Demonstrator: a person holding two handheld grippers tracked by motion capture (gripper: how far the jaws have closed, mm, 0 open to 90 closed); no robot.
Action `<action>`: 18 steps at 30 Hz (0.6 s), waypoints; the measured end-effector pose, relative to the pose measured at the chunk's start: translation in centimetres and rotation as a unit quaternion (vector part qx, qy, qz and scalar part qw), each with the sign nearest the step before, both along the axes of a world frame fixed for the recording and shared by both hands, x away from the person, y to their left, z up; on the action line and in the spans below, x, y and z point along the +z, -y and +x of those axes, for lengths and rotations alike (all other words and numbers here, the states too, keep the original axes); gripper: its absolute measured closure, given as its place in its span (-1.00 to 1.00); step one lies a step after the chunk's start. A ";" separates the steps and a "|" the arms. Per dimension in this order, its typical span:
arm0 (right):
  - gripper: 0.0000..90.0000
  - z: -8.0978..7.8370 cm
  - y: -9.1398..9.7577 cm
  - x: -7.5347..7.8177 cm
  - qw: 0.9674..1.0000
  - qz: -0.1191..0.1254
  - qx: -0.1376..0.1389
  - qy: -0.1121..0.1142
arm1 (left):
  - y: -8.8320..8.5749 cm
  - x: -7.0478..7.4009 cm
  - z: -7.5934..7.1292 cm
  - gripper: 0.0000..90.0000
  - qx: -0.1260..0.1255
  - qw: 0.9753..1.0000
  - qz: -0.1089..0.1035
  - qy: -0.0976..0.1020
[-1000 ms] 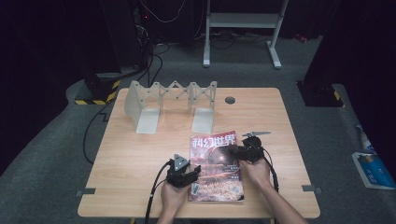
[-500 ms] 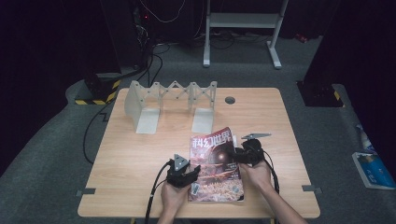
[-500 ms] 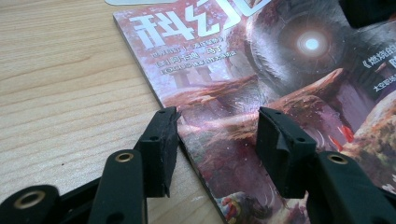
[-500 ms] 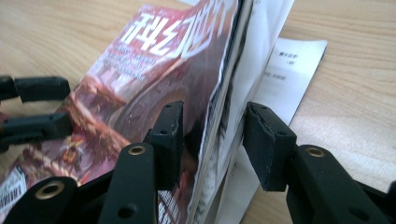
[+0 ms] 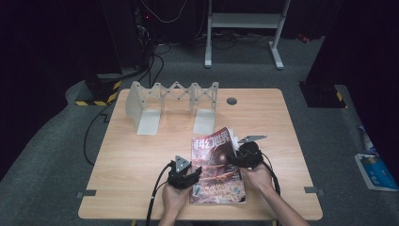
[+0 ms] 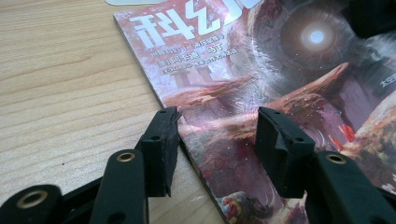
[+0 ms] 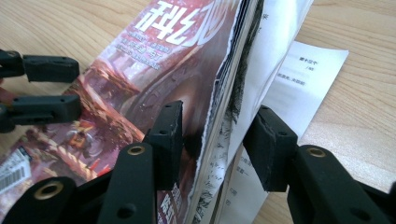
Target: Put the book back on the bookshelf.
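A: Where does the glossy red-covered magazine (image 5: 217, 168) sit?

B: On the pale wooden tabletop (image 5: 141, 155), near the person's edge, between the two hands. Its spine side lies flat; its right side is raised, with the cover and a sheaf of pages lifted off the white printed pages beneath.

A: And the tongs?

B: The left tongs (image 6: 212, 140) stand wide, one jaw over the bare wood and the other over the cover, straddling the spine edge and gripping nothing. The right tongs (image 7: 217, 142) straddle the lifted sheaf at its fore edge; a gap shows at each jaw, so they look open around it rather than clamped.

A: What might go wrong?

B: The cover edge already looks ragged near the right jaw. A hard pinch or a quick pull could tear it further, and an unclamped sheaf may slip and flop shut.

A: Which way does it point?

B: Its long axis runs away from the person, title end farthest, leaning slightly right.
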State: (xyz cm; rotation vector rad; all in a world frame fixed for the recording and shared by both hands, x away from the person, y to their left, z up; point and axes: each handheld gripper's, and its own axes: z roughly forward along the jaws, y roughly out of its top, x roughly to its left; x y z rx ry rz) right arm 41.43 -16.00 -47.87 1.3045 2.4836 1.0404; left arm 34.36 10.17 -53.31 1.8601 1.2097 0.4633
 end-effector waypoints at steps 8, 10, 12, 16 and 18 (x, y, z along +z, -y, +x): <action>0.20 0.7 -0.5 -0.4 1.000 -0.004 -0.011 -0.010 | 0.0 0.0 -0.1 0.11 -0.001 1.000 -0.003 -0.002; 0.23 0.4 -0.5 -0.2 1.000 0.001 -0.002 -0.020 | 0.0 0.0 -0.1 0.11 -0.002 1.000 -0.003 -0.001; 0.25 0.3 -0.4 -0.1 1.000 0.005 0.005 -0.020 | 0.1 0.0 -0.1 0.11 -0.003 1.000 -0.003 -0.001; 0.19 1.0 -0.6 -0.3 1.000 0.009 -0.010 -0.023 | 0.1 0.0 -0.1 0.14 -0.005 1.000 -0.005 -0.001; 0.23 1.2 -1.1 -0.7 0.999 0.001 -0.008 -0.036 | 0.1 0.0 -0.1 0.14 -0.005 1.000 -0.005 -0.001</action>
